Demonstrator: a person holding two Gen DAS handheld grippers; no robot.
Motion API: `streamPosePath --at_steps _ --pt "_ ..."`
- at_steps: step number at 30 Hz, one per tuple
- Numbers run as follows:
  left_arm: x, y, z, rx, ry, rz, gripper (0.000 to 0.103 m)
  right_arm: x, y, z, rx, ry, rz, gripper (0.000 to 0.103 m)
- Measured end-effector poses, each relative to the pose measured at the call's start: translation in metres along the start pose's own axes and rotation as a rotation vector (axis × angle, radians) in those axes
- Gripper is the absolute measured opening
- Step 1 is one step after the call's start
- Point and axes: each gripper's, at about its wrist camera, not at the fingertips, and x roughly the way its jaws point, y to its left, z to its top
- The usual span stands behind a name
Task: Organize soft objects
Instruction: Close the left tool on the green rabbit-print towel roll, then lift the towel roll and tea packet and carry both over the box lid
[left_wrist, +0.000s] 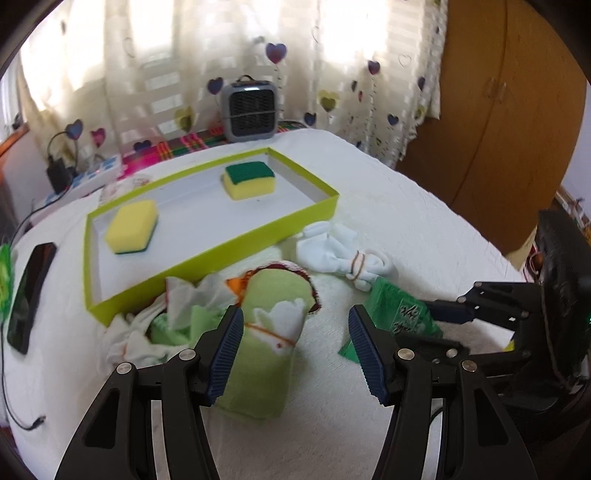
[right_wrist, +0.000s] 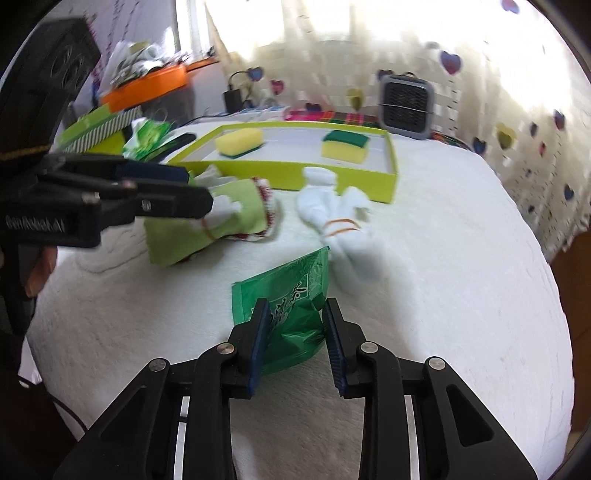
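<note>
Green packet (right_wrist: 291, 314) printing is blurring unreadably as our right gripper (right_wrist: 295, 343) is clamping it; two sponges (left_wrist: 132, 226) (left_wrist: 249, 180) are sitting upper-left; our left gripper (left_wrist: 295, 350) is gaping.

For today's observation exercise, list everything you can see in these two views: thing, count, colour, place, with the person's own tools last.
Tray: one, lime green walls, pale floor, far side of the white cover.
Sponges: two, yellow and green, inside the tray, apart.
Green cloth roll: one, light green, tied with a band, between the left gripper's fingers.
White cloth bundle: one, white, banded, beside the tray.
Green packet: one, dark green, between the right gripper's pads.
Loose cloths: a heap, white and green, by the tray's near corner.
Phone: one, black, left edge.
Small fan: one, grey, by the curtain.
Left gripper: black, open.
Right gripper: black, closed on the packet.
</note>
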Motion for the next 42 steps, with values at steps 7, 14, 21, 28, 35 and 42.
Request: streamPosePath --at_steps 7,14,21,28,35,42 --pt "0.015 0.000 -0.001 0.025 0.027 0.072 0.059 -0.009 -0.007 -0.001 0.044 -0.032 0.000 0.030" --pt "0.027 0.003 -0.009 0.039 0.067 0.107 0.059 -0.005 -0.009 -0.002 0.058 -0.034 0.017 0.030" --pt "0.033 0.006 -0.009 0.022 0.065 0.121 0.051 -0.002 -0.013 -0.003 0.076 -0.031 0.028 0.030" --pt "0.030 0.013 -0.007 -0.018 0.048 0.106 0.037 -0.003 -0.012 -0.003 0.075 -0.031 0.029 0.030" --pt "0.023 0.018 -0.006 -0.056 0.026 0.078 0.030 -0.004 -0.010 -0.003 0.073 -0.030 0.029 0.030" --pt "0.006 0.020 -0.005 -0.091 -0.014 0.046 0.028 -0.006 -0.010 -0.002 0.074 -0.041 0.035 0.028"
